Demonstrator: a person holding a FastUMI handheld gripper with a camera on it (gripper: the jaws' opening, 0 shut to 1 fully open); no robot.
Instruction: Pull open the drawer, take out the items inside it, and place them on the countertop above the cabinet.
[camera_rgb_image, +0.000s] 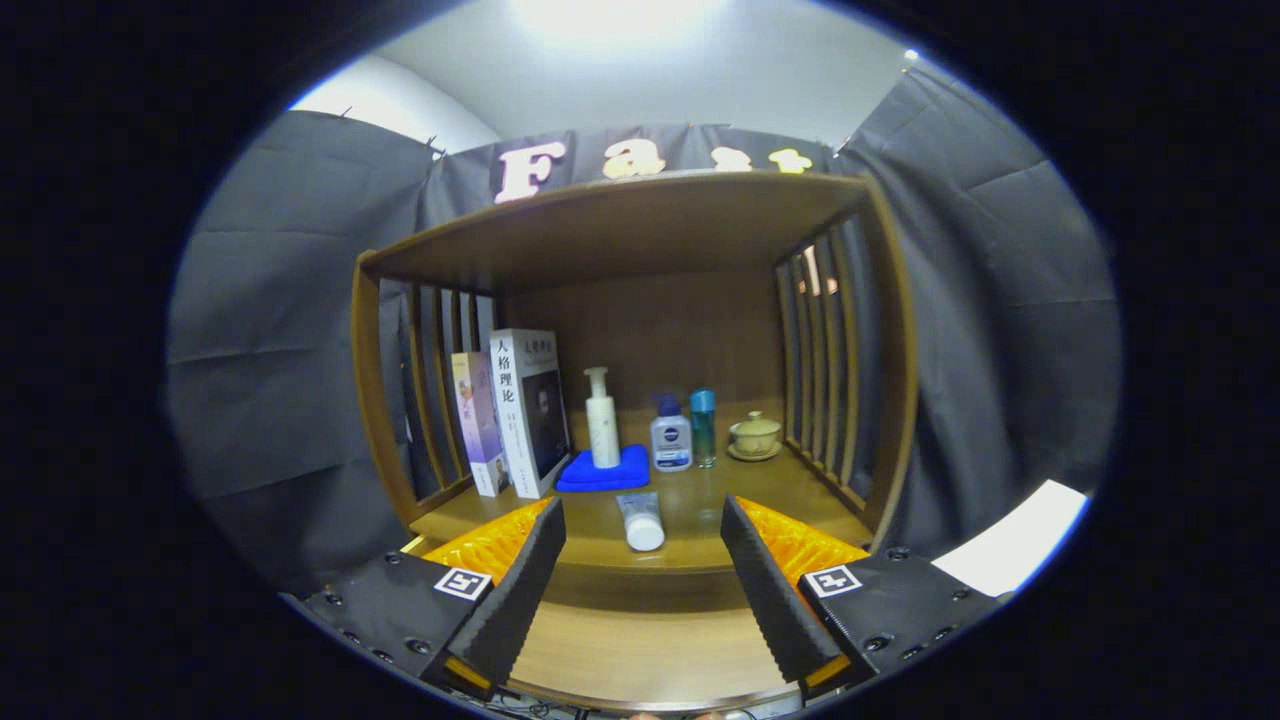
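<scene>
The gripper (643, 575) hovers in front of a wooden cabinet (380, 400), its fingers spread wide apart with nothing between them. On the desk (700, 505) — the countertop under the cabinet's upper shelf — a small white tube (641, 520) lies on its side just ahead of the fingers, cap end toward them. Beyond it stand two books (515, 410), a white pump bottle (602, 418) on a folded blue cloth (604, 470), a small white bottle with a blue cap (671, 434), a slim teal bottle (703, 427) and a lidded cup on a saucer (754, 436).

Below the desk's front edge a flat wooden surface (640, 650) runs between the fingers; it may be the drawer, but whether it is pulled open cannot be told from this angle, and no items show in it.

Judging by the tube lying alone at the front, it may already have come out of the drawer. If so, the task is well along — what is left depends on whether anything remains inside, which is hidden here.
</scene>
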